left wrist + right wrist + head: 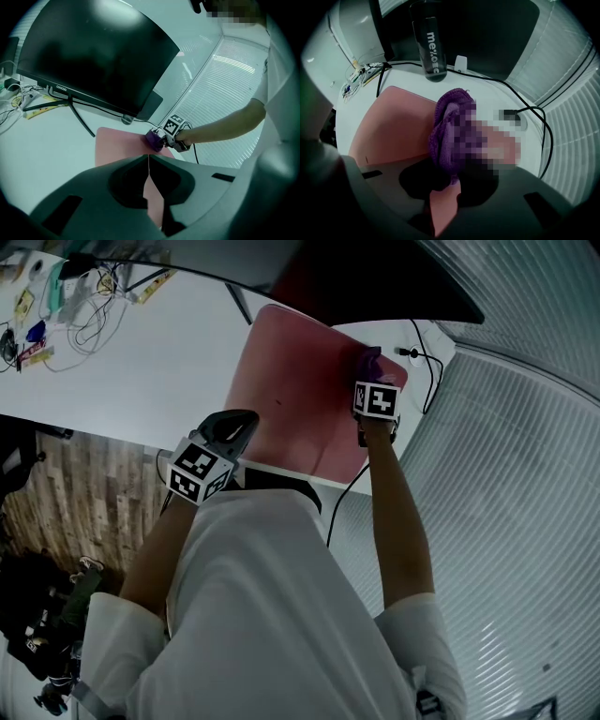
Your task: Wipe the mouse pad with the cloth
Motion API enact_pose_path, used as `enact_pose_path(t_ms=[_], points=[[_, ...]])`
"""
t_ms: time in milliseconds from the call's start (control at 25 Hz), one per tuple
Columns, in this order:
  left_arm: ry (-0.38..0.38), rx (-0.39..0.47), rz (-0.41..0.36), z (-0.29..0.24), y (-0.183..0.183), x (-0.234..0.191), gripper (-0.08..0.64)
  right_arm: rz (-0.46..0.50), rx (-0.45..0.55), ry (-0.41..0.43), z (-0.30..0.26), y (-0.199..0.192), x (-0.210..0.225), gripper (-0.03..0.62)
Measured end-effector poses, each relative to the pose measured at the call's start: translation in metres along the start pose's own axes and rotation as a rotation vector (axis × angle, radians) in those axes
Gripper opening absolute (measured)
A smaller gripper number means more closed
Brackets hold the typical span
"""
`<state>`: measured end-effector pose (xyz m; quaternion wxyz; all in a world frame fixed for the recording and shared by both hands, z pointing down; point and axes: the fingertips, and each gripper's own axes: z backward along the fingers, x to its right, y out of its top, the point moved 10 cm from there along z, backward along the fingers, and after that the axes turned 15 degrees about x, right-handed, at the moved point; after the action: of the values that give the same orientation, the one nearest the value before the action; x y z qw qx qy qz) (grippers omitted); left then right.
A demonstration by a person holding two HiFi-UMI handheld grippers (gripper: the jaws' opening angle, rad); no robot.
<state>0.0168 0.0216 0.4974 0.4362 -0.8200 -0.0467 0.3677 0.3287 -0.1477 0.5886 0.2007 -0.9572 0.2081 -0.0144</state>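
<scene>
While the right gripper point(451, 180) is clenched on the purple cloth point(443, 124), which sits on the pink mouse pad point(291, 390) at its upper-right corner in the head view, a mosaic patch hides the cloth's right half and one jaw tip. Left gripper point(148, 161) clenched, jaws meeting with nothing between, at the pad's lower-left edge; contact with pad unclear. Monitor point(93, 51) covers the pad's top edge in the head view. Black bottle point(430, 42) upper centre, top cut off. Cable point(541, 136) at right.
</scene>
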Motion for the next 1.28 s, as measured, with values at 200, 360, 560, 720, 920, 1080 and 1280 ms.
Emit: enact_pose_path(t_ms=[200,360,560,720,920,1080,1280], points=[[0.013,0.011,0.012,0.008,0.001,-0.008,0.023,0.04,0.007,0.02,-0.001,0.008,-0.02,0.11],[0.021,0.016,0.02,0.014,0.001,-0.015,0.023,0.075,0.011,0.038,-0.004,0.016,-0.038,0.11],[0.029,0.022,0.024,0.021,0.0,-0.024,0.023,0.108,0.017,0.061,-0.009,0.025,-0.058,0.11],[0.036,0.03,0.027,0.028,0.002,-0.03,0.023,0.124,0.019,0.077,-0.013,0.032,-0.075,0.11],[0.045,0.04,0.03,0.038,0.004,-0.036,0.023,0.146,0.027,0.102,-0.015,0.042,-0.098,0.11],[0.053,0.045,0.033,0.048,0.007,-0.044,0.023,0.168,0.029,0.117,-0.017,0.051,-0.117,0.11],[0.063,0.053,0.038,0.058,0.009,-0.055,0.023,0.195,0.037,0.11,-0.019,0.057,-0.134,0.11]])
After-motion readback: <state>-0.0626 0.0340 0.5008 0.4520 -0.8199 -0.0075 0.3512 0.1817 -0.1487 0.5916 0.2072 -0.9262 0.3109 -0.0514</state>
